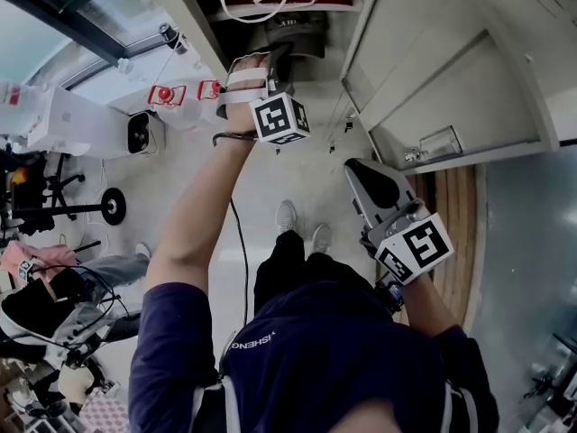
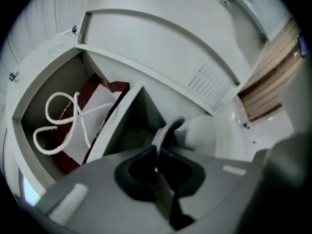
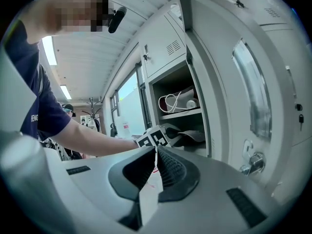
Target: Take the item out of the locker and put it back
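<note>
Left gripper view: red-and-white paper bag with white rope handles [image 2: 97, 112] sits far left in the open grey metal locker [image 2: 122, 62]. Left gripper [image 2: 157, 154] is pinched tight on the edge of the grey cap-like fabric item [image 2: 168, 130], just right of the divider and inside the locker. Right gripper [image 3: 156, 156] is closed, empty, near side. Looks like grasp made; pull-out and put-back remain.

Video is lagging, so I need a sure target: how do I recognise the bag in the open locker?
In the wall of pale lockers, find the open locker. Above its shelf stands the bag: white front, dark red sides, looped white rope handles, unlike the flat grey item below.
</note>
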The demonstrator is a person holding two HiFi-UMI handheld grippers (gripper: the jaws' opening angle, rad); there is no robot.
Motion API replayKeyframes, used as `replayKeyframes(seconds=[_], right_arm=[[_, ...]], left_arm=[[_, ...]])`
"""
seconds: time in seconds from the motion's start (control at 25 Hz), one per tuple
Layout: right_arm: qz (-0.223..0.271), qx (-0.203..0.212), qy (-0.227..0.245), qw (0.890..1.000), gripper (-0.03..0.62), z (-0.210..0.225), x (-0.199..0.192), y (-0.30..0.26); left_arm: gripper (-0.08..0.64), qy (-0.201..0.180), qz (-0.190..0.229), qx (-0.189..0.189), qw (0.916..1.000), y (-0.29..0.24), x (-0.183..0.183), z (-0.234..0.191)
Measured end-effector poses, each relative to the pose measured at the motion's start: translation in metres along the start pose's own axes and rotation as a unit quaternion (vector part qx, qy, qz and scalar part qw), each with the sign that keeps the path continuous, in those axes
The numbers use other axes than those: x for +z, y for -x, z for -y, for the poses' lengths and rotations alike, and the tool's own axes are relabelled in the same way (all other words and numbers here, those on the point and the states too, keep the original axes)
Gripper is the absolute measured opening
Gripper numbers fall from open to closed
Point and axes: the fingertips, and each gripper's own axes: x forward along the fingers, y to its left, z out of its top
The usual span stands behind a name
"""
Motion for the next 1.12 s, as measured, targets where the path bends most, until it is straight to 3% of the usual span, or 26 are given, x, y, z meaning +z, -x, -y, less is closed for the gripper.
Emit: replayKeyframes(seconds=[0.56,1.12], right_arm=[[0.019,0.023,0.015,0.999,0.008,-0.015,0.002,0.048],[0.039,-0.009,0.035,0.999,0.008,-0.025,0.008,0.075]], left_arm=[[0.015,0.012,-0.009,0.022,0.9996,0.074,0.031,-0.006],[0.015,0.032,0.008,0.022,0.9992,0.139,0.043,-0.003]])
